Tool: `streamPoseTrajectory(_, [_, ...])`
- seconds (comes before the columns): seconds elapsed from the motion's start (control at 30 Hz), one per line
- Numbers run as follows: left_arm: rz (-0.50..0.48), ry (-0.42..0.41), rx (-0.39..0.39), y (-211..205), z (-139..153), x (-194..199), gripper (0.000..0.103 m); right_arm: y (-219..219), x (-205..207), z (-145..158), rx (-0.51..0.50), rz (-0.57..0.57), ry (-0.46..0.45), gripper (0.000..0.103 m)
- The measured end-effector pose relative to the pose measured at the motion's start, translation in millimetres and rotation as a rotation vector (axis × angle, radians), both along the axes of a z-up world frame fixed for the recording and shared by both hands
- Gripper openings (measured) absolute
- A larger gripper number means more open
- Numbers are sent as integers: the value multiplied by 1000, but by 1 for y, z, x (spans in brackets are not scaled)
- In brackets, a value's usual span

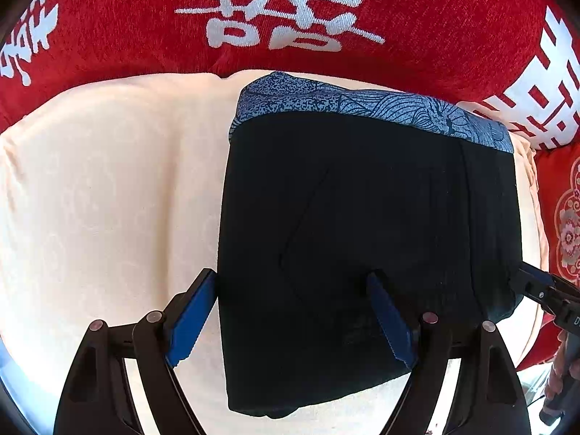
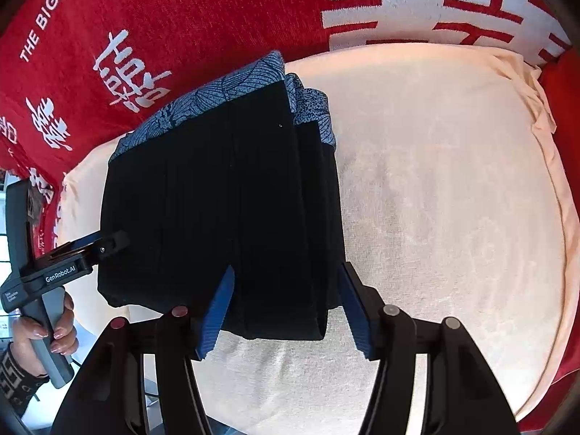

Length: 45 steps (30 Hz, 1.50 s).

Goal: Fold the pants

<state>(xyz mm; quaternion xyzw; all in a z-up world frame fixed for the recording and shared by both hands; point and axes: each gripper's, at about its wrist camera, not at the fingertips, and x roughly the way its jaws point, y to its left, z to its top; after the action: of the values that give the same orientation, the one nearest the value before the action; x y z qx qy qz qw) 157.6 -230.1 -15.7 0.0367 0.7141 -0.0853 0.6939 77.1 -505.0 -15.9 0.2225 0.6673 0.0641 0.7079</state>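
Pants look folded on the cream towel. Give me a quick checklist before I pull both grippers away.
1. Black pants folded into a compact stack: ok.
2. Stack lies fully on the cream towel: ok.
3. Left hand-held gripper open, pads not pinching cloth: ok.
4. Right hand-held gripper open, straddling the stack's corner: ok.
5. Layer edges aligned on the right side: not ok, stepped.
6. Cloth snagged under any pad: cannot tell.
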Motion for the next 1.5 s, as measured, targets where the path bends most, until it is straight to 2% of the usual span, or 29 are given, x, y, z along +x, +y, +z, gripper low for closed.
streamPoseTrajectory(0.17, [-27,-34,19,0,9,8,85,-1,2,0,9,13,-5,63])
streamPoseTrajectory(0.3, [1,-53,1,14,14,24,85,-12,11,-1,5,4,-10,63])
streamPoseTrajectory(0.37, [4,-29,-42,20,12,30,84,-21,14,-5,50,-18,-7,63])
streamPoseTrajectory(0.4, [1,-13,-66,22,10,32,84,-27,16,-10,106,-32,-2,63])
streamPoseTrajectory(0.6, [-27,113,-265,39,-9,42,84,-49,22,-33,283,-53,-6,64])
streamPoseTrajectory(0.73, [-38,159,-354,43,-25,46,84,-59,23,-60,420,-52,29,67])
streamPoseTrajectory(0.87, [-34,183,-440,39,-38,47,85,-56,31,-78,561,-12,9,67])
streamPoseTrajectory(0.9, [-32,186,-455,38,-42,46,88,-53,34,-82,581,-7,7,69])
streamPoseTrajectory(0.93, [-28,187,-451,35,-45,46,92,-50,38,-86,604,-7,2,69])
streamPoseTrajectory(1.07, [-26,129,-423,26,-43,43,95,-45,49,-92,633,-49,25,69])
streamPoseTrajectory(1.1, [-17,119,-417,26,-41,42,91,-44,50,-90,624,-49,30,66])
streamPoseTrajectory(1.13, [1,113,-428,25,-37,40,82,-42,50,-88,607,-48,36,64])
streamPoseTrajectory(1.27, [3,51,-371,21,-18,35,69,-39,48,-76,607,-81,42,48])
streamPoseTrajectory(1.33, [11,23,-354,20,0,29,60,-38,47,-67,623,-87,33,44])
streamPoseTrajectory(1.5, [14,-11,-330,19,41,7,58,-41,33,-41,697,-86,23,41])
